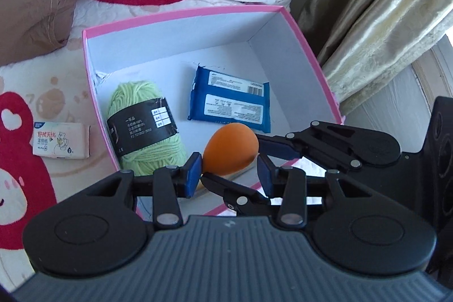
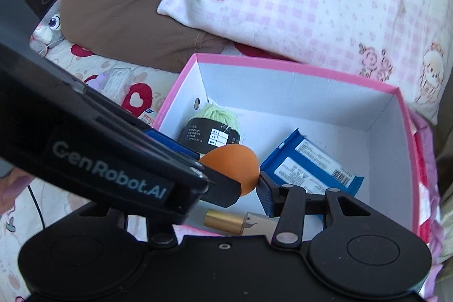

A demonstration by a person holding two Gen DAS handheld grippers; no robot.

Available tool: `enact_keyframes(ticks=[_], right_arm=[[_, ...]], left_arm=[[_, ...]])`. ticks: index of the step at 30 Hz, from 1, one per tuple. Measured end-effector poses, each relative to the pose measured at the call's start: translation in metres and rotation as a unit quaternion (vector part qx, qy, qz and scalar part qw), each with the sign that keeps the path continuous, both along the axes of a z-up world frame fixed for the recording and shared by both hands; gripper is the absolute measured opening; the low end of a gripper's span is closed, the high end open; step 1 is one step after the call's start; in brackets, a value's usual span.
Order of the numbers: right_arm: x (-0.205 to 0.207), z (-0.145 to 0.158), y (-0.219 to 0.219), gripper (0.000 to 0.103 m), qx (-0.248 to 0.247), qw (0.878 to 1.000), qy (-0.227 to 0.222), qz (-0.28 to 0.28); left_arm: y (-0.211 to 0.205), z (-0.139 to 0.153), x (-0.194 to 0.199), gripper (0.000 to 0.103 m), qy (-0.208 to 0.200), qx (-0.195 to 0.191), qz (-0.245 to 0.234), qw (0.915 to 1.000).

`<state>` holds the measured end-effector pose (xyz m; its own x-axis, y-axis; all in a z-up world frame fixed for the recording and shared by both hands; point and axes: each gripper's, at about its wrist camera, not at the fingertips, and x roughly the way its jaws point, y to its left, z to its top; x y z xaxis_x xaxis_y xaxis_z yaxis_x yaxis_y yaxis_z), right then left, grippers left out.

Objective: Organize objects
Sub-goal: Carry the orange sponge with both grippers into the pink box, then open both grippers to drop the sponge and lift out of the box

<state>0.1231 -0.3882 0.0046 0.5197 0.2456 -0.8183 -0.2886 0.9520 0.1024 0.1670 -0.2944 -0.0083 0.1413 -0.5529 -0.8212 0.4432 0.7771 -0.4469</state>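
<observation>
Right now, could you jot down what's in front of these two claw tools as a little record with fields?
container: pink cardboard box with white inside, open, on a patterned bedspread
inside box: green yarn ball; blue wipes packet; small brass tube
between the claws: orange egg-shaped sponge
outside box: small pink tissue pack
left gripper: open
right gripper: touching sponge, grip unclear

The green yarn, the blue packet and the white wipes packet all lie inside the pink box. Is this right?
The white wipes packet lies outside the pink box, on the bedspread; the left wrist view shows it. The green yarn and the blue packet are inside.
</observation>
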Motion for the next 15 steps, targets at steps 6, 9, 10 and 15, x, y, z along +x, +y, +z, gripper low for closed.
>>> enact_keyframes(ticks=[6,9,10,15], right_arm=[[0.013,-0.016,-0.008,0.053,0.028,0.999,0.029,-0.012],[0.021,-0.022,-0.011,0.053,0.03,0.999,0.036,-0.015],[0.023,-0.024,-0.012,0.053,0.03,0.999,0.038,-0.018],[0.03,-0.03,-0.014,0.061,0.034,0.998,0.052,-0.023]], left_arm=[[0.001,-0.01,0.009,0.04,0.006,-0.014,0.008,0.9999],[-0.002,-0.013,0.013,0.04,0.002,-0.015,0.008,0.9998],[-0.004,-0.015,0.014,0.04,-0.001,-0.007,0.009,0.9999],[0.002,-0.012,0.011,0.045,-0.035,0.003,0.015,0.9993]])
